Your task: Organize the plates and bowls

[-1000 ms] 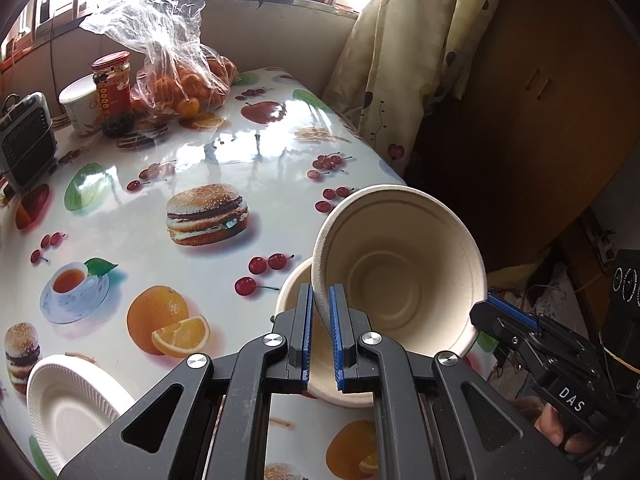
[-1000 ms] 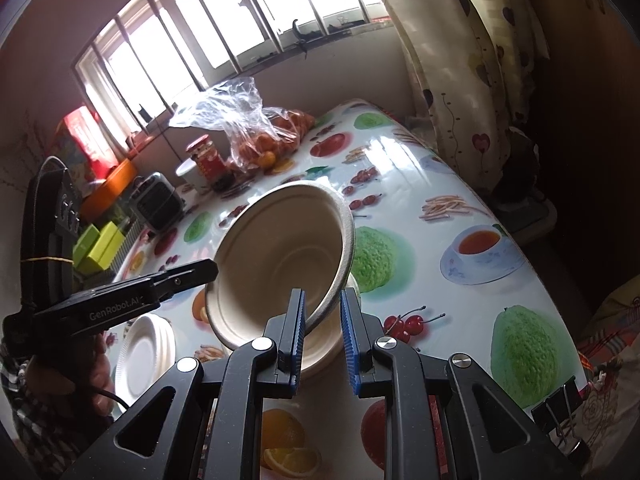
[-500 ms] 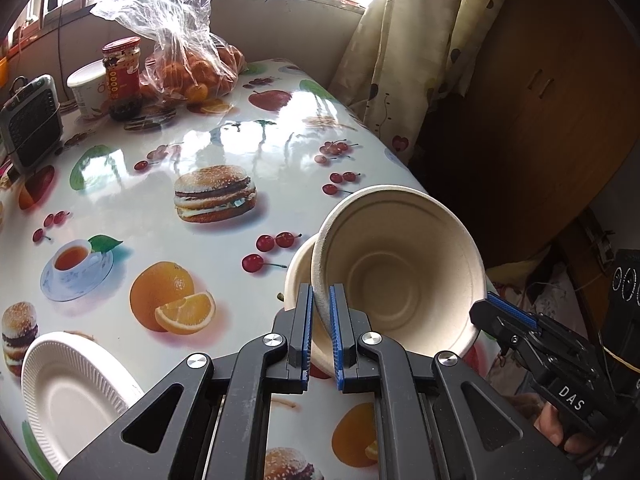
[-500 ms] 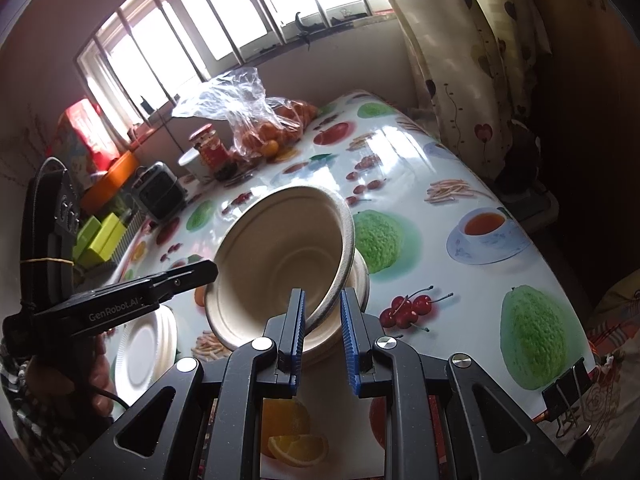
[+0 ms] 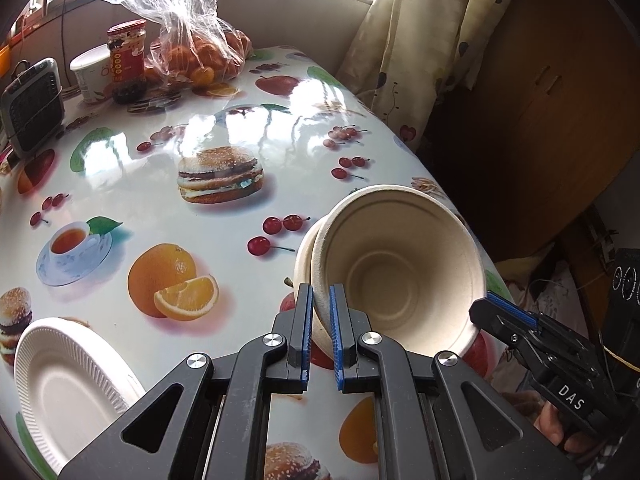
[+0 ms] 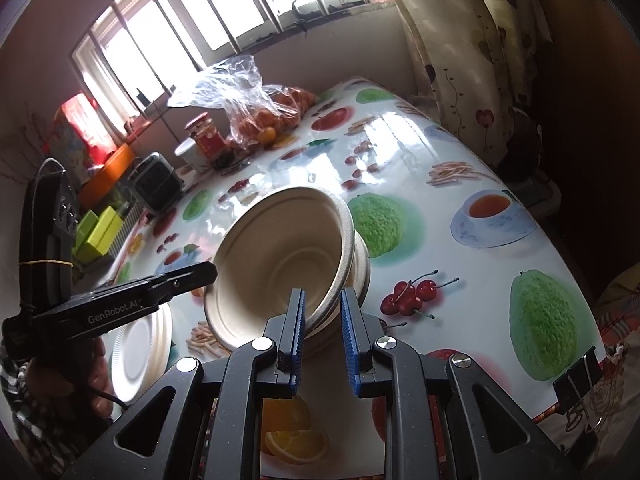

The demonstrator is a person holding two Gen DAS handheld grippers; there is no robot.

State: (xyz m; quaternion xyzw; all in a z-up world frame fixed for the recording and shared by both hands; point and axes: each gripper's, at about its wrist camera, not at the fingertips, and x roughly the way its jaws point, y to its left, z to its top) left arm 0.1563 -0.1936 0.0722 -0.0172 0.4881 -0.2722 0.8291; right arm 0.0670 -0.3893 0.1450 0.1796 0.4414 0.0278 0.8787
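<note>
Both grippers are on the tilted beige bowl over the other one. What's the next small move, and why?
Probably tip the bowl level and lower it into the lower bowl. Left gripper and right gripper pinch opposite sides of its rim, and it is tilted, only partly nested in the bowl beneath.

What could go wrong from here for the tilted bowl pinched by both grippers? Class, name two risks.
1. The left gripper and right gripper pinch only thin rim of the beige bowl, so it might slip or crumple.
2. It hangs tilted near the table edge; dropped, it may fall off.
</note>
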